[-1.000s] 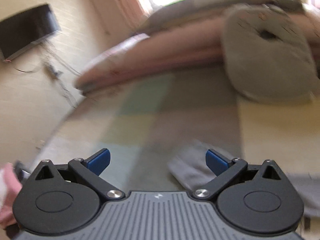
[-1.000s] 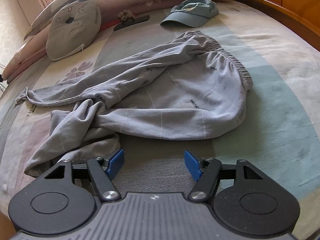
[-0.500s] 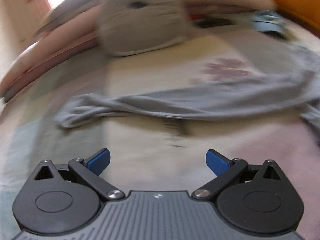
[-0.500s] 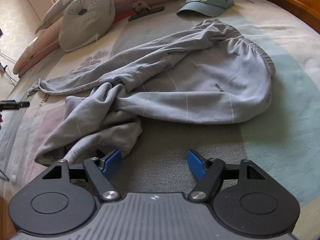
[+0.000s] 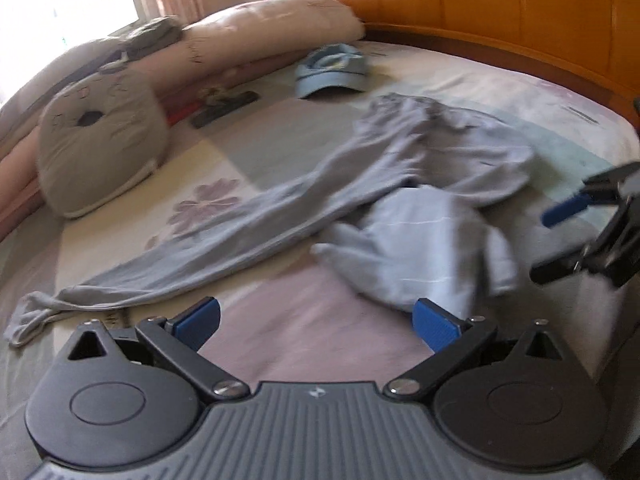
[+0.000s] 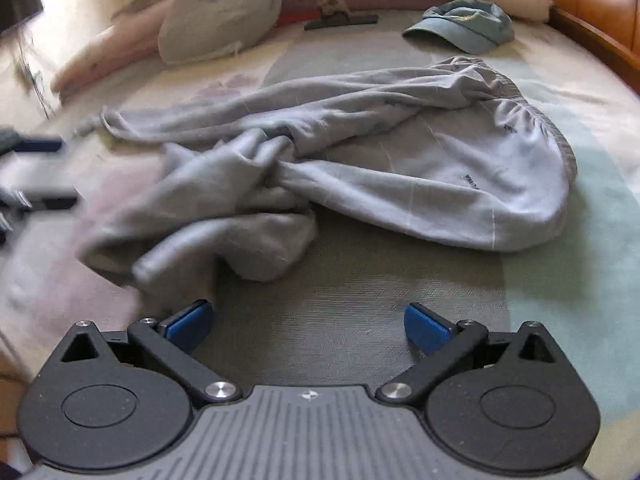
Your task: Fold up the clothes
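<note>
Grey trousers (image 6: 400, 168) lie crumpled and unfolded on the bed (image 6: 360, 288), waistband toward the cap (image 6: 464, 24). The right gripper (image 6: 306, 326) hovers near them, its jaws opening with nothing between. The left gripper (image 5: 316, 322) has its jaws spread, holding nothing.

Both cameras sit just behind their own blue fingers and look down at a slant over the bed (image 6: 568, 280). The left view faces toward the headboard (image 5: 500, 12) at 1 o'clock; the right view faces the pillows at 12. Both share the grey trousers (image 5: 360, 184) (image 6: 400, 160), the cap (image 5: 332, 72) (image 6: 464, 26) and the round cushion (image 5: 100, 140) (image 6: 220, 16).
</note>
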Demonstrator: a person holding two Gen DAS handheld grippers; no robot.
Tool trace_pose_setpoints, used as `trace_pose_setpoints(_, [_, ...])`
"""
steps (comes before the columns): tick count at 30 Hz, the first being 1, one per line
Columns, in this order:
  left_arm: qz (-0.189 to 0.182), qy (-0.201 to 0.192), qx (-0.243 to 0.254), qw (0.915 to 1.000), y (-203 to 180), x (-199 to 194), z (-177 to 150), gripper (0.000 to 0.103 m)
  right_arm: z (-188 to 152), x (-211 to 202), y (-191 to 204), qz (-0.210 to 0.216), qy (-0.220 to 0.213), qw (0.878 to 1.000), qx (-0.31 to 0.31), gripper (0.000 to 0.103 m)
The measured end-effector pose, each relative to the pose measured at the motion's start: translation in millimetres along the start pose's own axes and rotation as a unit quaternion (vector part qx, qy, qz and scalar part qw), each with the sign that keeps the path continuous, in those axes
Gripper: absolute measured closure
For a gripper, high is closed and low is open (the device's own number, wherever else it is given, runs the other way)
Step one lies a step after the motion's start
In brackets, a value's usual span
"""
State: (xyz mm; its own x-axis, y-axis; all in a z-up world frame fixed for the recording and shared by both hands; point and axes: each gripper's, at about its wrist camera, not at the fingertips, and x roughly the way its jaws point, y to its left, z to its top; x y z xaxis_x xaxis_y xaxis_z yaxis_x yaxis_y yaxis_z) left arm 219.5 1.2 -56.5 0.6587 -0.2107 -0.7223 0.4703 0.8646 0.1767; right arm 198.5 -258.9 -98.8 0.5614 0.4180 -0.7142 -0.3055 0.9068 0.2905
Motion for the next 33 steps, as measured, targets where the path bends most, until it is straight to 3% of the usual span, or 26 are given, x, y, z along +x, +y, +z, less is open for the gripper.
trace_pose_setpoints(2, [-0.011, -0.002, 0.011, 0.9999, -15.7, 0.1, 1.4, 0.001, 0.1, -19.0, -0.3, 0.035, -0.029, 0.999, 0.009, 0.0])
trace_pose_setpoints(5, [-0.023, 0.01, -0.003, 0.9997, -31.0, 9.0, 1.7, 0.001, 0.0, -37.1, -0.3, 0.031, -0.048, 0.998, -0.005, 0.0])
trace_pose_setpoints(8, [0.02, 0.01, -0.022, 0.9995, -38.0, 20.9, 1.4, 0.001, -3.2, -48.5, -3.2, 0.019, -0.06, 0.998, -0.012, 0.0])
trace_pose_setpoints(9, [0.05, 0.014, -0.03, 0.9982, -37.3, 26.5, 1.4, 0.001, -3.7, -50.7, -5.4, 0.018, -0.063, 0.998, -0.01, 0.0])
trace_pose_setpoints(14, [0.11, 0.037, -0.067, 0.991, -27.5, 43.0, -3.1, 0.001, -12.0, -56.9, -17.8, 0.016, -0.069, 0.997, 0.015, 0.0])
trace_pose_setpoints(16, [0.072, 0.059, -0.069, 0.9932, -26.7, 50.2, -6.3, 0.001, -15.5, -58.3, -21.2, 0.015, -0.066, 0.997, 0.019, 0.0])
trace_pose_setpoints(17, [0.077, 0.053, -0.069, 0.9932, -26.2, 49.8, -7.4, 0.001, -16.5, -58.6, -22.5, 0.015, -0.066, 0.997, 0.021, 0.0])
trace_pose_setpoints(19, [0.122, 0.039, -0.077, 0.9888, -18.8, 46.7, -6.7, 0.001, -17.3, -57.8, -23.6, 0.017, -0.065, 0.997, 0.025, 0.0])
trace_pose_setpoints(23, [0.195, 0.023, -0.14, 0.9704, 19.6, 36.6, 0.3, 0.001, -19.1, -54.0, -22.5, 0.021, -0.059, 0.998, 0.027, 0.0])
trace_pose_setpoints(27, [0.15, 0.005, -0.159, 0.9758, 25.7, 20.2, -1.1, 0.001, -18.4, -48.2, -15.8, 0.028, -0.053, 0.998, 0.018, 0.0])
trace_pose_setpoints(33, [0.098, 0.01, -0.179, 0.9788, 6.0, 17.5, -18.1, 0.001, -6.4, -29.5, -2.6, 0.036, -0.047, 0.998, -0.01, 0.0])
